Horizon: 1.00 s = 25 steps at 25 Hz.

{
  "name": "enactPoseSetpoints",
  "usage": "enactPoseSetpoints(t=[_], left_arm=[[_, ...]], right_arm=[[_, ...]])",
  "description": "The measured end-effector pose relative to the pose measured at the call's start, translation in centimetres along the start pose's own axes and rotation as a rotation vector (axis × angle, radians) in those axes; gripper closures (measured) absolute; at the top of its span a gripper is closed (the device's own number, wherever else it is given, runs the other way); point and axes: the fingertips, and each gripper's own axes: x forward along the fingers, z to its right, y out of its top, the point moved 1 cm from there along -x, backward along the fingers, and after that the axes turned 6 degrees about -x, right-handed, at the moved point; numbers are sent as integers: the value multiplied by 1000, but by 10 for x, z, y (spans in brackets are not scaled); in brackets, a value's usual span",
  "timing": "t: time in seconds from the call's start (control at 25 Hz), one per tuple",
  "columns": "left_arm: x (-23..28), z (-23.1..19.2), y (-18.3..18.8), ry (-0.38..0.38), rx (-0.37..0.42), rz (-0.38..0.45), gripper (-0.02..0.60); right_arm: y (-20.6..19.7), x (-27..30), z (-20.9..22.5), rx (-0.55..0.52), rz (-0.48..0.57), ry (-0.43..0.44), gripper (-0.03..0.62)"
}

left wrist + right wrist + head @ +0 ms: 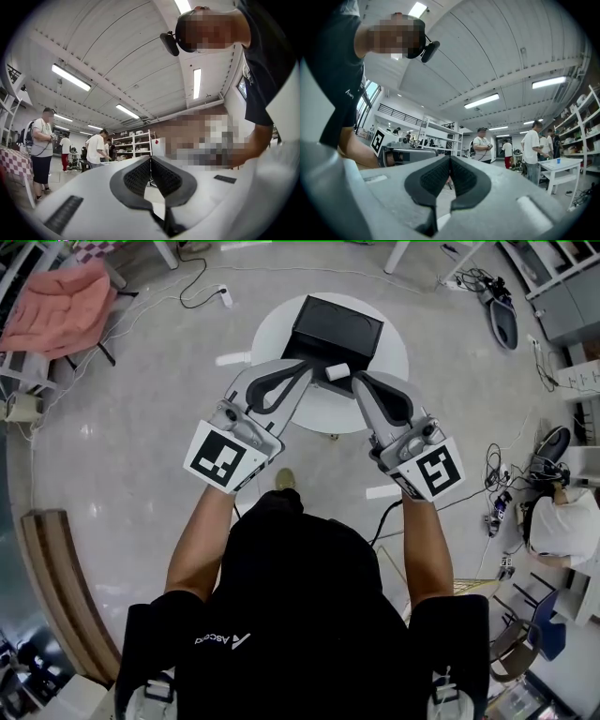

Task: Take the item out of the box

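Risk, first entry: both grippers were clenched and empty, the left gripper (pixel 305 368) and the right gripper (pixel 357 381) each with fingers (pixel 138 176) pressed tip to tip on nothing. I judged that any reach as they stood would shove rather than grasp. The white item (pixel 337 371) lay at the near edge of the black box (pixel 337 332), between the two gripper tips; whether it sat inside the box or on the bench (pixel 272 334) I could not tell. A nudge could have rolled it off the round bench, or pushed the box toward the far rim. Count: grippers, two; box, one; item, one; bench, one.
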Motion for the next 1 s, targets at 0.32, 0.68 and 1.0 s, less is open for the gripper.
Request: enactPoseSetpoints(t=[0.32,0.68,1.0], left_arm=[[22,-55,-28,-23,-40,-35,580],[44,-73,-53,-4,-71,-31,580],[65,-95,-88,70,-91,-63,580]], right_arm=[[-47,37,36,-62,-136,-2,592],[-114,49,54,-217,-367,149,592],[-214,48,63,-363,-594,391,592]])
